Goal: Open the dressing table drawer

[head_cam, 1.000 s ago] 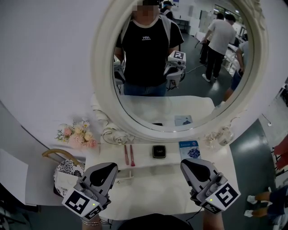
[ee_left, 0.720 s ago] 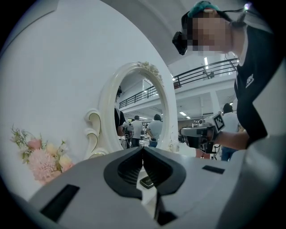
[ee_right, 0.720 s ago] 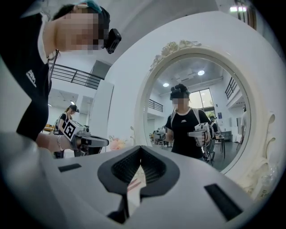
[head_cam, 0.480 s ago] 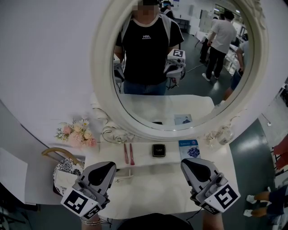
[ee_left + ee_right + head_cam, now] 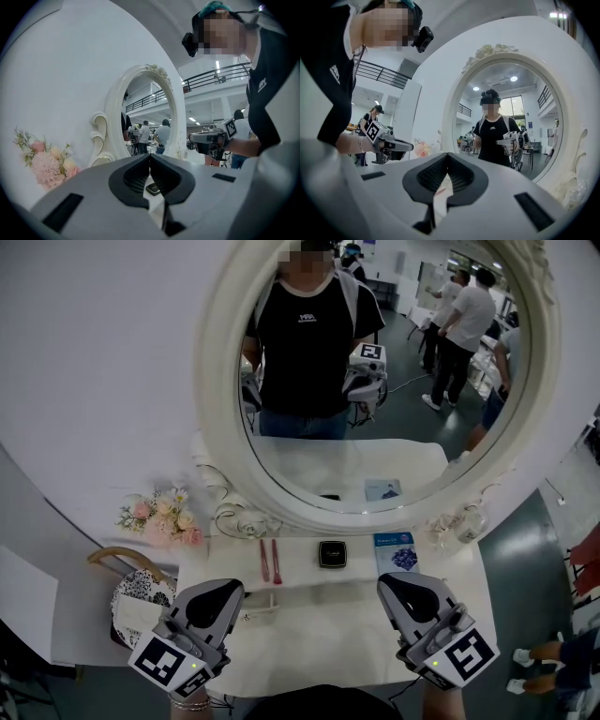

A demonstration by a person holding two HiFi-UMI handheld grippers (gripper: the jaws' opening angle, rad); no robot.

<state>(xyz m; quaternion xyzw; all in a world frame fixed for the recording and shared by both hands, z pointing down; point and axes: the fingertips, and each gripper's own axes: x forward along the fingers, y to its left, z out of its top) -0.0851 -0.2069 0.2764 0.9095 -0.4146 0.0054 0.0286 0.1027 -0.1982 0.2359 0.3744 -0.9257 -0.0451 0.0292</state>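
The white dressing table point(image 5: 328, 634) stands under an oval mirror point(image 5: 366, 381). I see its top only; no drawer front shows in any view. My left gripper point(image 5: 228, 591) hovers over the table's front left, jaws shut and empty. My right gripper point(image 5: 396, 583) hovers over the front right, also shut and empty. In the left gripper view the jaws point(image 5: 150, 157) meet at the tips, with the right gripper point(image 5: 211, 139) off to the side. The right gripper view shows its jaws point(image 5: 448, 155) closed too, facing the mirror, with the left gripper point(image 5: 389, 145) beside it.
On the table's back shelf lie two pink brushes point(image 5: 269, 562), a black compact point(image 5: 331, 554) and a blue booklet point(image 5: 396, 552). Pink flowers point(image 5: 159, 519) and a patterned basket point(image 5: 131, 592) sit at the left. A glass ornament point(image 5: 464, 521) stands by the mirror frame's right.
Both grippers hold their places. Only the people reflected in the mirror have shifted a little.
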